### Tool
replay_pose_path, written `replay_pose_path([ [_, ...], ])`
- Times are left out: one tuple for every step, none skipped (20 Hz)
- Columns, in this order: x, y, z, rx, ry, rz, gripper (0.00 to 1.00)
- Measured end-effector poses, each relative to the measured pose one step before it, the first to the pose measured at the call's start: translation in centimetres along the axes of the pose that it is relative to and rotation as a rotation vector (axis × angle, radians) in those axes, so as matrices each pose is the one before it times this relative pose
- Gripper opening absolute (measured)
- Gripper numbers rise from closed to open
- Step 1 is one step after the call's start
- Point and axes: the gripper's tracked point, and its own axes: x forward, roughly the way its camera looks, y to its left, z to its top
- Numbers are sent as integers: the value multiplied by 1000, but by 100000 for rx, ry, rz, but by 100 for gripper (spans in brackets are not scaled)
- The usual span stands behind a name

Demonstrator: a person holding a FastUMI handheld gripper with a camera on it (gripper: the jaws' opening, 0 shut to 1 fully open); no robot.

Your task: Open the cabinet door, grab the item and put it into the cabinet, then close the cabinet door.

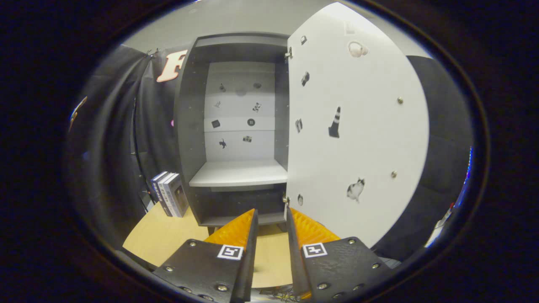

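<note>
Nearest to me, the tool (271,227) hangs over the pale wooden tabletop (160,240), its two fingers a narrow gap apart with nothing between them. Just ahead of the fingers stands the dark grey cabinet (189,126), its white door with small stickers and metal studs (358,126) swung fully open on the right-hand hinges, so the first step looks done. Inside, the light grey shelf (238,173) is bare, backed by a pale panel dotted with small pictures. The item is probably the small stack of boxed books with blue and grey spines (170,193), standing upright on the tabletop just beside the cabinet's left wall, near the black cloth.

The risk from here, I'd judge: the boxes stand tight against the cabinet side, so a finger could catch the wall or tip them; and the open door sits close on the right, where a careless swing could knock it.
</note>
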Motion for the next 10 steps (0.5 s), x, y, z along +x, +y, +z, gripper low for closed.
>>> replay_pose_path([
  [599,604,-1187,-230,1716,169,37],
  [513,510,-1102,55,1563,-125,37],
  [489,567,-987,59,1478,109,37],
  [530,470,-1179,-116,1922,297,37],
  [516,434,-1103,-350,1981,289,37],
  [404,350,-1089,-661,2153,603,37],
  [428,370,-1194,-676,2371,893,37],
  [619,456,-1157,-646,2827,1763,37],
  [573,463,-1238,-840,3063,1630,37],
  [692,295,-1329,-1112,3659,1542,37],
])
